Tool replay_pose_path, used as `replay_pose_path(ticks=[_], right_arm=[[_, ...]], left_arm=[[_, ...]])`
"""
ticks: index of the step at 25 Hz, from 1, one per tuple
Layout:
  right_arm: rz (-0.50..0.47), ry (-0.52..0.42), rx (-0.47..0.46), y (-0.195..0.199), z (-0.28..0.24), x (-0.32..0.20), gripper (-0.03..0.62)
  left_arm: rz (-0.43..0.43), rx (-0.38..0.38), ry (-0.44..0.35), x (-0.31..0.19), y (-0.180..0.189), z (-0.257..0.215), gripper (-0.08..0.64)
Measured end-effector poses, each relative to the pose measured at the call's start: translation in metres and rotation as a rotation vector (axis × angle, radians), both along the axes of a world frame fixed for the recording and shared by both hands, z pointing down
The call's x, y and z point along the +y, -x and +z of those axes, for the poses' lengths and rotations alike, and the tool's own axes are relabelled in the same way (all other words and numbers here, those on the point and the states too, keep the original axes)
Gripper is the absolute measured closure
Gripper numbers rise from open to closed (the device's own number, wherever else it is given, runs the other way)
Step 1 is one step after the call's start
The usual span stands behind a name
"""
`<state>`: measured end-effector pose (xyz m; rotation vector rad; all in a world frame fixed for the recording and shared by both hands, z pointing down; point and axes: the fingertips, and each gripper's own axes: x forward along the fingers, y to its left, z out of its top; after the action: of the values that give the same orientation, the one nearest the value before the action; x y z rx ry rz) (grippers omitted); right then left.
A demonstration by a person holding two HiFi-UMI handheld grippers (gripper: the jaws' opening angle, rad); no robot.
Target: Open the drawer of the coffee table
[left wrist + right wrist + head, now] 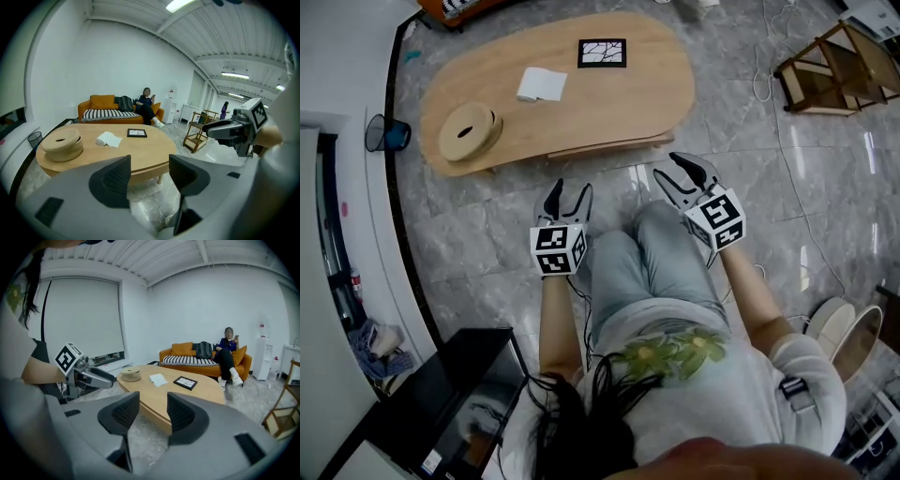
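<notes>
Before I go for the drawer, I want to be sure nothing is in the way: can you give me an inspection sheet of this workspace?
Surface: oval wooden coffee table on a grey marble floor.
Job's things: drawer, a lower slab under the near edge; looks closed, untouched.
Clutter: round wooden box, folded white paper and black-framed picture on the tabletop.
Grippers: left gripper and right gripper both open, empty, short of the table.
Cables: white cable on the floor right of the table.
Surroundings: wooden shelf, bin, orange sofa with a seated person.
</notes>
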<state>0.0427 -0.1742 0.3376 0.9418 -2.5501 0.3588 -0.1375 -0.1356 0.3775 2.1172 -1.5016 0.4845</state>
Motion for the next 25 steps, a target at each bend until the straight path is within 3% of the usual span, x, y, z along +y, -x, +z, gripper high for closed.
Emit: replay_pose_path(ticks=[15, 25], right_arm=[[-0.052, -0.032, 0.023, -0.011, 0.103, -0.035, 0.386], [-0.063, -0.18, -0.022, -0.016, 0.182, -0.076, 0.377]], left_arm=[[-0.03, -0.037, -0.022, -0.038, 0.013, 0.097, 0.301], [-0.065, -0.103, -0.193, -0.06, 0.03, 0.177, 0.291]])
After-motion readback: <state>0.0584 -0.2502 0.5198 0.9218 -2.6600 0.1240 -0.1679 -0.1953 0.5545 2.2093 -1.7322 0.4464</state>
